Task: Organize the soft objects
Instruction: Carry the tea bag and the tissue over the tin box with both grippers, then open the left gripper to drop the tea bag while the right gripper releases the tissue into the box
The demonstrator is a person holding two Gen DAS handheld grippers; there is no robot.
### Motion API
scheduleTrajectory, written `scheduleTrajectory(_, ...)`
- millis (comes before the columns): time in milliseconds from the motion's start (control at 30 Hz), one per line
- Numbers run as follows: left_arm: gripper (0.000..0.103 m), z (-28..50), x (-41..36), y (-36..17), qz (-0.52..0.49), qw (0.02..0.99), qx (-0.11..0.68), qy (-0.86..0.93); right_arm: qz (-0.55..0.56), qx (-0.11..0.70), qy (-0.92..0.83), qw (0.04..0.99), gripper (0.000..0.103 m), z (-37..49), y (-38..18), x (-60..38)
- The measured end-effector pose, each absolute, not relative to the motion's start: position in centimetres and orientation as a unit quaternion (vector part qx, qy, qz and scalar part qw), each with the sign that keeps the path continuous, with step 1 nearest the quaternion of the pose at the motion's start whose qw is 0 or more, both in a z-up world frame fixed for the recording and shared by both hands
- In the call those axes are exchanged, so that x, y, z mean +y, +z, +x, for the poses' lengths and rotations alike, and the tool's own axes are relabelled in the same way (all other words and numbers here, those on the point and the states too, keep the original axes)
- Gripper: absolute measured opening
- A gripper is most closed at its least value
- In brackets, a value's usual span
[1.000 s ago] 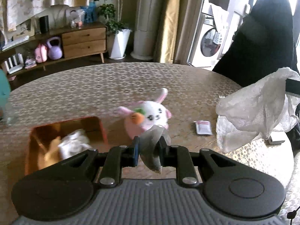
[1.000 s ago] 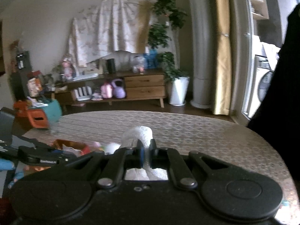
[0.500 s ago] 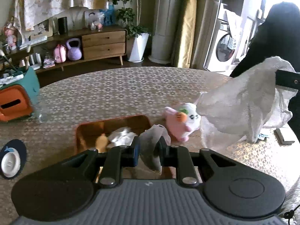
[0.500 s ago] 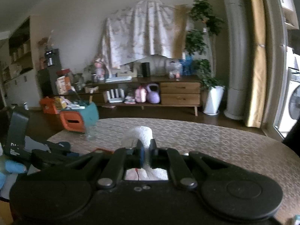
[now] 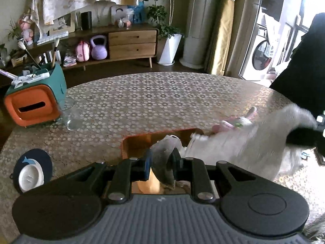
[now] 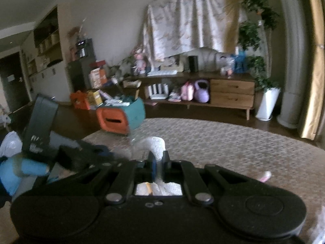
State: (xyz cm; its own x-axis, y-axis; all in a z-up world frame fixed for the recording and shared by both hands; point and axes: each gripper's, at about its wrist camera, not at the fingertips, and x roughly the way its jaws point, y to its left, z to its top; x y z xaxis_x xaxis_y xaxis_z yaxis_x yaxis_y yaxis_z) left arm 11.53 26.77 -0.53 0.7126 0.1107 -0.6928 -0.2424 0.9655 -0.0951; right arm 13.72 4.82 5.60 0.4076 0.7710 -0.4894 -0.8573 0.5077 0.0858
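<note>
Left wrist: both grippers, left gripper and right gripper, tilt downward pinching white cloth.

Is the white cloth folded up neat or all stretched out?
Stretched out, not folded. The white cloth hangs loose between the left claw and the right claw, each pinching an end above the orange tray.

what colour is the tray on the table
Orange tray; it shows best in the left wrist view.

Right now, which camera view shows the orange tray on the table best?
The left wrist view: the orange tray lies just beyond the left gripper, its rim and inner wall visible. In the right wrist view I cannot make the tray out; only a white cloth and the table show.
</note>
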Motion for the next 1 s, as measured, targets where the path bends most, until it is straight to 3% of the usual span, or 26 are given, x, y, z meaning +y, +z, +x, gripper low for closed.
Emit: scheduleTrajectory(1000, 0.02, 21.1, 28.4, -8.4, -0.11, 0.896, 0.423, 0.076, -0.164, 0.355, 0.476, 0.788, 0.005, 16.7, -7.1, 13.5)
